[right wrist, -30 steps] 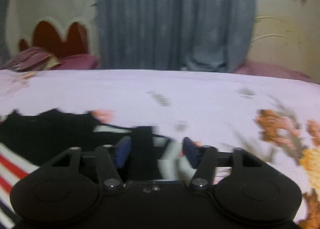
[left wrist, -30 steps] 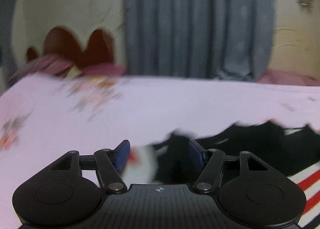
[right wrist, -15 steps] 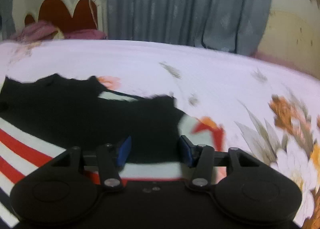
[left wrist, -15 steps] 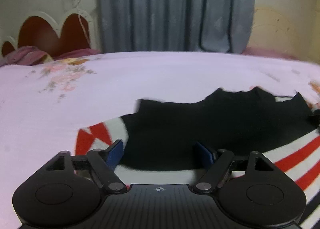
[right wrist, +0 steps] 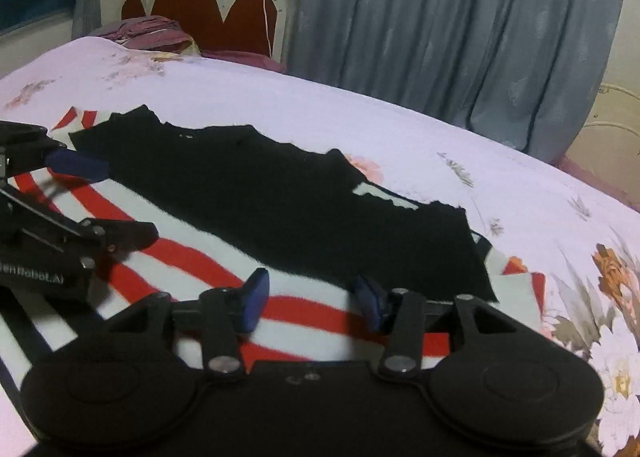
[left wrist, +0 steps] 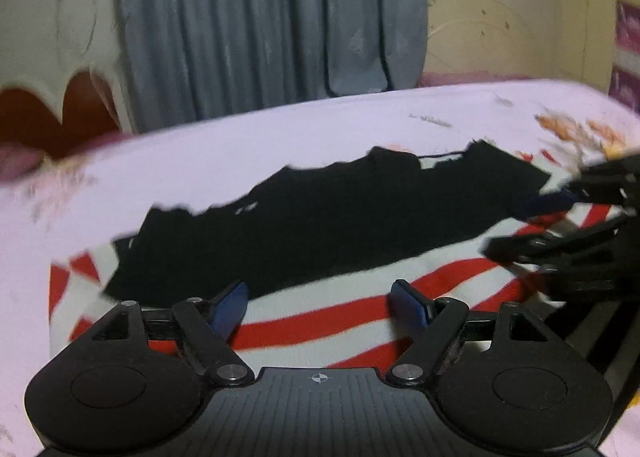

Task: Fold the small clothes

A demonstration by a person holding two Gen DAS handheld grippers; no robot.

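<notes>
A small garment with a black upper part (left wrist: 320,217) and red and white stripes (left wrist: 340,317) lies spread flat on the bed. In the left wrist view my left gripper (left wrist: 320,297) hovers open over the stripes, its blue pads clear of the cloth. My right gripper (left wrist: 528,223) reaches in from the right edge of that view. In the right wrist view the right gripper (right wrist: 311,293) hangs over the striped cloth (right wrist: 192,257) below the black part (right wrist: 280,197). Its jaws are closing, with cloth under them and none pinched. The left gripper (right wrist: 100,199) shows at the left edge.
The bed is covered by a pale pink sheet (right wrist: 440,145) printed with flowers (right wrist: 612,281). A red headboard with white scalloped trim (right wrist: 208,5) and pillows (right wrist: 152,33) stand at the far left. A grey-blue curtain (right wrist: 460,29) hangs behind the bed.
Both grippers have shifted from the garment's outer ends to over its striped part, each now in the other's view. The left jaws stand wider. Both views have rolled.
</notes>
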